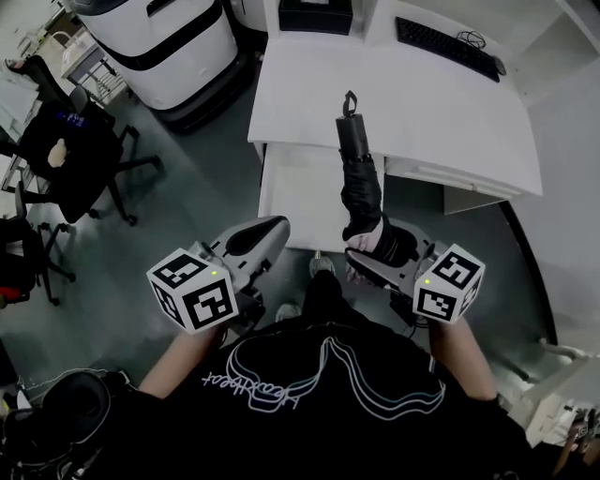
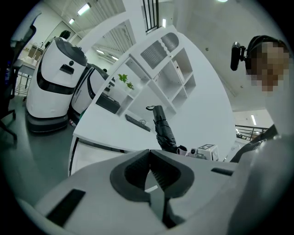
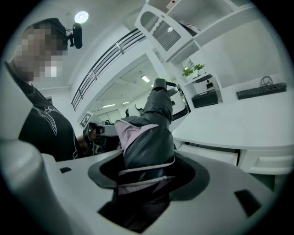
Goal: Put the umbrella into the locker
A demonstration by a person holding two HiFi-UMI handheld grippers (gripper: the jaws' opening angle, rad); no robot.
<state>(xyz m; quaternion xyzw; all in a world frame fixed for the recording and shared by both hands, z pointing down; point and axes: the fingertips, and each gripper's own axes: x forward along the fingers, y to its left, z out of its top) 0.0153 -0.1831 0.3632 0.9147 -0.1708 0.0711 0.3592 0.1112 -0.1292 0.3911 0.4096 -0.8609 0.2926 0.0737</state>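
A folded black umbrella (image 1: 359, 178) with pale lining and a wrist loop at its handle end sticks out away from me, over the white desk's near edge. My right gripper (image 1: 370, 255) is shut on its bunched canopy end; in the right gripper view the umbrella (image 3: 151, 137) fills the space between the jaws of that gripper (image 3: 147, 160). My left gripper (image 1: 265, 236) hangs beside it to the left, jaws closed tip to tip on nothing (image 2: 149, 153). The left gripper view catches the umbrella (image 2: 163, 131) from the side. A white unit of open compartments (image 2: 170, 78) stands behind the desk.
The white desk (image 1: 422, 103) carries a black keyboard (image 1: 445, 45) and a dark box (image 1: 314, 14). A large white machine (image 1: 169, 47) stands at the back left, with a black office chair (image 1: 75, 159) at the left. Grey floor lies between them and me.
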